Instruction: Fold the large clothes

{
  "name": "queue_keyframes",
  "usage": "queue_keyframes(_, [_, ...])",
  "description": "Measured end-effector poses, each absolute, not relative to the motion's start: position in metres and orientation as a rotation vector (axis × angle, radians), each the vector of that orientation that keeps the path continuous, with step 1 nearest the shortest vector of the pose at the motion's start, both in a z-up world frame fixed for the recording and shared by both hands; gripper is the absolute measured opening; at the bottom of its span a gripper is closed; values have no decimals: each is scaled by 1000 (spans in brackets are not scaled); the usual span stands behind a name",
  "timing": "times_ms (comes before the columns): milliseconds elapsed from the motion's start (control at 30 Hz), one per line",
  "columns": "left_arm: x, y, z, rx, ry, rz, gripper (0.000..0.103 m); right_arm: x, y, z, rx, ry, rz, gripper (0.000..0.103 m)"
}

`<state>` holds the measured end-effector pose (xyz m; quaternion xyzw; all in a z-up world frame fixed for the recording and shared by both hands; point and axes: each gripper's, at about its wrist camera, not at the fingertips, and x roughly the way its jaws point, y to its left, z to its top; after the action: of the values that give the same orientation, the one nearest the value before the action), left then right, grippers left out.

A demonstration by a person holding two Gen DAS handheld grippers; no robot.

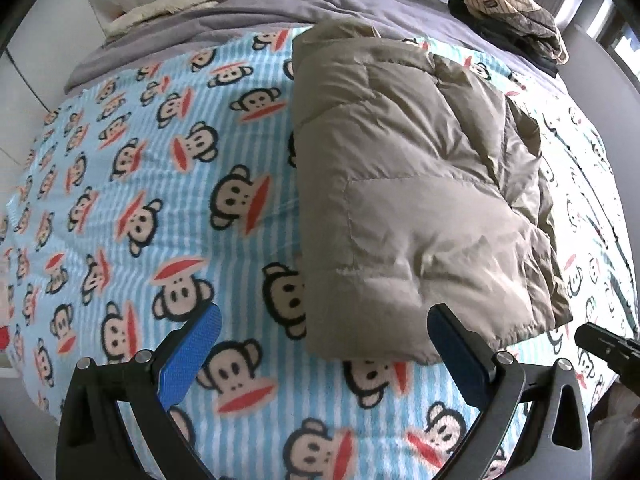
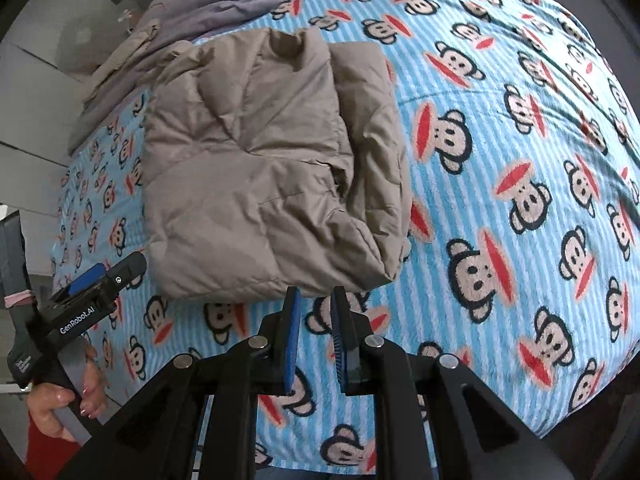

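In the left wrist view, a cream quilted cloth lies crumpled at the bed's far left corner on a smooth grey sheet. Nearer, a fleecy blanket with pale blue and white stripes and printed monkey faces covers most of the bed. The left hand-held gripper hangs above the blanket near the bed's near edge, its 2 black fingers spread wide with nothing between them; the ribbed blue pads face inward. Right of centre lies the jacket, a puffy tan quilted garment folded into a thick rectangular bundle with stitched panels and a gathered hem; its near end sits just beyond the right finger. At the far right corner lies a heap of clothes, striped beige over dark fabric.

In the right wrist view, a person's hand at the lower left grips the handle of the left hand-held gripper. The jacket sits left of centre, its layered folded edges turned to the right. The right hand-held gripper hovers just short of the jacket's near end, fingers drawn narrow with a small gap, holding nothing.
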<state>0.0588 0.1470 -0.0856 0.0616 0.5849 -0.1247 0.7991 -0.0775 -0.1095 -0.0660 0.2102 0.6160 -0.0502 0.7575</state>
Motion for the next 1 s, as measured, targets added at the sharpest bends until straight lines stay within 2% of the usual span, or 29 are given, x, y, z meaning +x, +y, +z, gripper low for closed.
queue_keyframes(100, [50,147,-77,142,1240,-251,103,-79,-107,-60,446,1333,-103,17])
queue_keyframes(167, [44,147,-70,148,1228,-241,103,-79,-106,-57,427,1324,-98,26])
queue_keyframes(233, [37,148,-63,162,1218,-222,103,-80,-107,-52,413,1303,-90,58])
queue_keyframes(467, [13,154,-38,158,1192,-185,103,-87,-104,-34,387,1253,-85,62])
queue_keyframes(533, [7,155,-31,158,1173,-171,103,-88,-102,-29,376,1245,-81,73])
queue_keyframes(600, [4,157,-27,142,1171,-162,103,-89,-100,-23,362,1229,-78,79])
queue_keyframes(800, [-6,161,-15,137,1142,-129,103,-89,-92,-9,329,1194,-86,80])
queue_keyframes(867, [-8,162,-9,156,1116,-97,103,-89,-90,-4,315,1181,-95,90])
queue_keyframes(967, [-13,165,-1,185,1084,-59,103,-90,-88,3,300,1151,-102,91])
queue_keyframes(1000, [-14,165,0,188,1079,-59,103,-90,-87,5,292,1145,-106,98])
